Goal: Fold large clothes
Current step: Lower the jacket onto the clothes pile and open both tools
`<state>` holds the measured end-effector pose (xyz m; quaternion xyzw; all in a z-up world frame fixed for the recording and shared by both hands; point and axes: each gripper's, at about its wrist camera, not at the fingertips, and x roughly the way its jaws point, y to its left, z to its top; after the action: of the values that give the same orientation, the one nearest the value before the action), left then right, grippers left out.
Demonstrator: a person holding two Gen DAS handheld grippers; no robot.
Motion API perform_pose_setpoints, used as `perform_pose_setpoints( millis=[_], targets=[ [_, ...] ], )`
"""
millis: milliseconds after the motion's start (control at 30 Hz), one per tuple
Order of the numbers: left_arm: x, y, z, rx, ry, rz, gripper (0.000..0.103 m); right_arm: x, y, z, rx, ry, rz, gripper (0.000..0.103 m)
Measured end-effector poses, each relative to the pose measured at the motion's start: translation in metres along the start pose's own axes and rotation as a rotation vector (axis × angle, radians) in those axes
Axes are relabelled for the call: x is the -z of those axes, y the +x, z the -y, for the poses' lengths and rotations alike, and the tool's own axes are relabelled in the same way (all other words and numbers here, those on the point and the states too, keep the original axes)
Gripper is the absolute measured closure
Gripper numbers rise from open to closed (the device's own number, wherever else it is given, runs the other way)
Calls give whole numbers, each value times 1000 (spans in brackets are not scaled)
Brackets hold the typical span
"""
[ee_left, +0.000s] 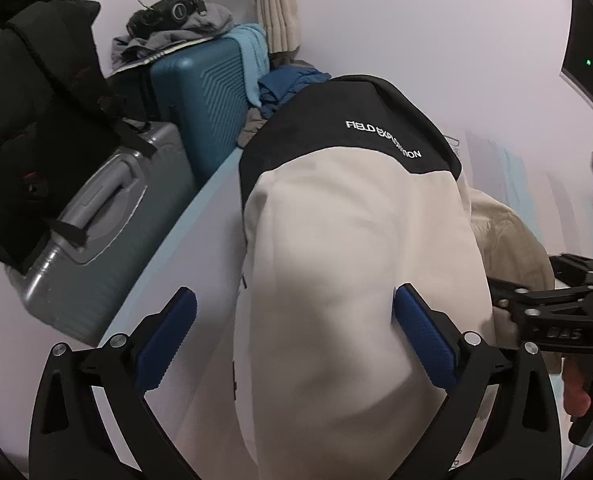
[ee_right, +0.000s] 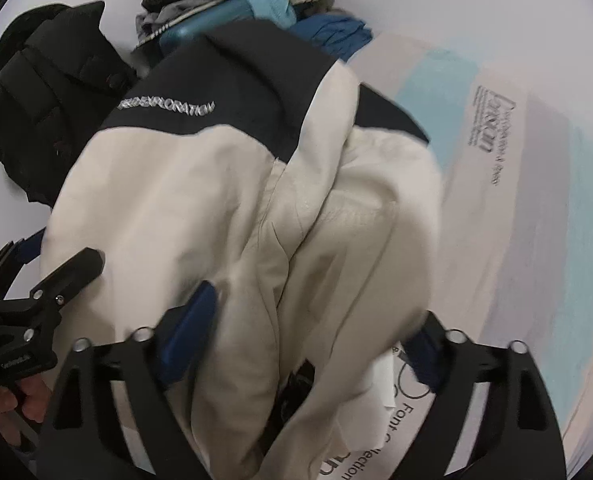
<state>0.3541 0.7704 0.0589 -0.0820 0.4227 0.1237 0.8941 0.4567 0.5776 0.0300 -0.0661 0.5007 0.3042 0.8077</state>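
Note:
A cream jacket (ee_left: 356,248) with a black yoke and white lettering lies bunched on the pastel sheet (ee_right: 536,208). My left gripper (ee_left: 296,338) stands open just above the jacket's near end. Its blue pads (ee_left: 164,344) straddle the cream cloth without pinching it. In the right wrist view the jacket (ee_right: 168,200) shows a folded sleeve and creases. My right gripper (ee_right: 308,340) is open too, with loose cream cloth lying between its fingers. Each gripper shows in the other's view: the right one (ee_left: 544,312) at the right edge, the left one (ee_right: 40,280) at the left edge.
A grey suitcase (ee_left: 96,248) and a teal suitcase (ee_left: 204,96) stand beside the bed on the left, with clothes piled on top. A black coat (ee_left: 36,100) hangs at far left. A blue garment (ee_left: 292,84) lies behind the jacket. A person's hand (ee_left: 576,388) holds the right gripper.

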Motion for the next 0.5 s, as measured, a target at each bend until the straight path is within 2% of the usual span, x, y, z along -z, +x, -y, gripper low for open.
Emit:
perform_pose_setpoints(
  millis=[100,167,300,500],
  targets=[
    [5,-8,-2,-9,-14,-4,6,5,-10,3,10,-4,18,10],
    [10,-17,-1,-31,-4,3,6,11,-17,7,-11,13,25,9],
    [23,-39,1,-74,-7,39,6,23,-35,8,5,10,47,8],
    [39,-67,3,-115,-57,91,6,39,-66,15,17,10,153,8]
  ],
)
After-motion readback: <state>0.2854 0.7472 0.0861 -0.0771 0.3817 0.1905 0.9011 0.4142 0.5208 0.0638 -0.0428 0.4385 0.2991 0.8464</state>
